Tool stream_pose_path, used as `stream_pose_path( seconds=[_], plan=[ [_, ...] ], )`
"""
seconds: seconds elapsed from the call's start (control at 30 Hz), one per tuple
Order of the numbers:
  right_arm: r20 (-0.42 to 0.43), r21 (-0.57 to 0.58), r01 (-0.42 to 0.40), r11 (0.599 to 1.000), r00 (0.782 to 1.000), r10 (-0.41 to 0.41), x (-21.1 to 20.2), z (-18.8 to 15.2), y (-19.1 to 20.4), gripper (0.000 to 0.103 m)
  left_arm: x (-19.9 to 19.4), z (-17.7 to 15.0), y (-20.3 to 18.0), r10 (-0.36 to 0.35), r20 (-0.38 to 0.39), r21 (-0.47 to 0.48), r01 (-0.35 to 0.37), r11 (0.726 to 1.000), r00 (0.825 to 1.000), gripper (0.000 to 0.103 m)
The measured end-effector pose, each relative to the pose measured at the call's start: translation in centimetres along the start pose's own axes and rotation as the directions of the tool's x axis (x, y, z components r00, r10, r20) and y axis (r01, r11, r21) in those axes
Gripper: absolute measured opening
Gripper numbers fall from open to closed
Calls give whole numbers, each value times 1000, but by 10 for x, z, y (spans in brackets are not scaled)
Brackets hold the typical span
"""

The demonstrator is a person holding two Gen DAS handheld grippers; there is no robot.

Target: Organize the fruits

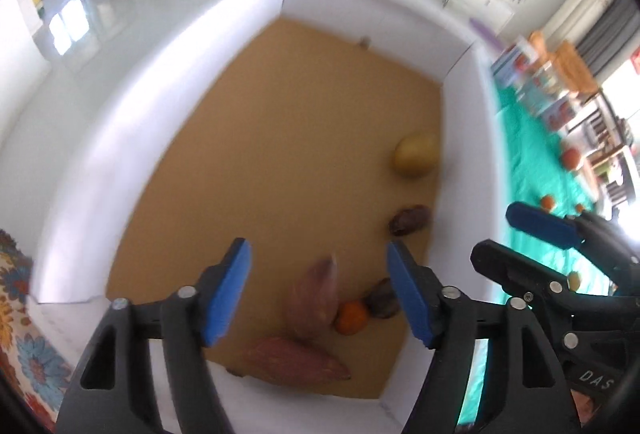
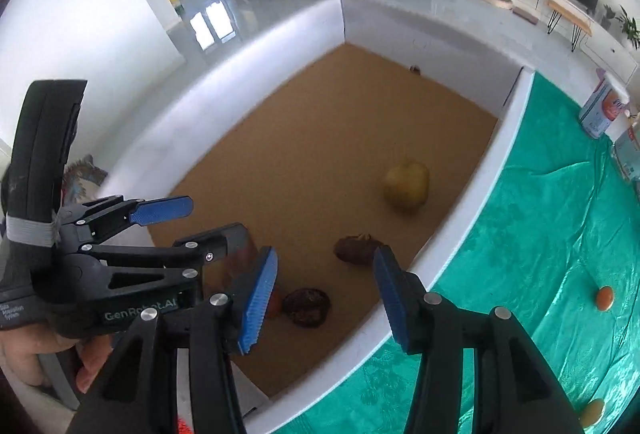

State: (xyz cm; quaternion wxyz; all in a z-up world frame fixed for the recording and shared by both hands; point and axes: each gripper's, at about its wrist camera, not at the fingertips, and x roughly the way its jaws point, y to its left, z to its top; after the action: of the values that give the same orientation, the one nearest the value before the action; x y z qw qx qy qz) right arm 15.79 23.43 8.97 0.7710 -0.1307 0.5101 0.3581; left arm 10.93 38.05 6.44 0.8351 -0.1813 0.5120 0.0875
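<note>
- Both my grippers, left gripper (image 1: 318, 292) and right gripper (image 2: 324, 298), are spread and empty above the white box (image 2: 404, 308).
- Judged next: I fetch the orange fruit (image 2: 605, 298), right frame edge, on the green cloth (image 2: 532, 274).

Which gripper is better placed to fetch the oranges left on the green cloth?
Probably the right gripper: open and empty, it hangs at the box wall beside the cloth, where an orange lies. The left gripper is over the box.

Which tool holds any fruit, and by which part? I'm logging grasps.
Neither: the left tool and right tool both gape empty above the white box.
</note>
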Motion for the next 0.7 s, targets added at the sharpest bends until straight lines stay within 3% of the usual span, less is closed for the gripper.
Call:
stream_pose_path(
  seconds=[0.07,0.2,0.37,0.47,0.57,0.7],
  plan=[
    [65,-4,-22,1000,998,23,-31,-2,-6,55,-28,2,-18,-27,72,23,25,999,997,83],
    [206,-25,15,1000,978,-10,-101,-24,-24,64,-73,-8,-71,-94,188,122,71,990,978,89],
    [342,46,85,995,935,-95,-159,-103,-75,79,-85,-54,-153,-180,260,273,107,956,949,94],
    [378,144,172,975,901,-214,-173,-172,-116,80,-58,-93,-199,-227,236,348,136,928,945,96],
    [356,282,257,924,866,-350,-173,-256,-163,80,-8,-136,-247,-233,157,405,152,902,960,96],
    [237,462,396,793,807,-541,-158,-367,-224,80,59,-196,-290,-212,37,450,173,876,976,92]
  ],
)
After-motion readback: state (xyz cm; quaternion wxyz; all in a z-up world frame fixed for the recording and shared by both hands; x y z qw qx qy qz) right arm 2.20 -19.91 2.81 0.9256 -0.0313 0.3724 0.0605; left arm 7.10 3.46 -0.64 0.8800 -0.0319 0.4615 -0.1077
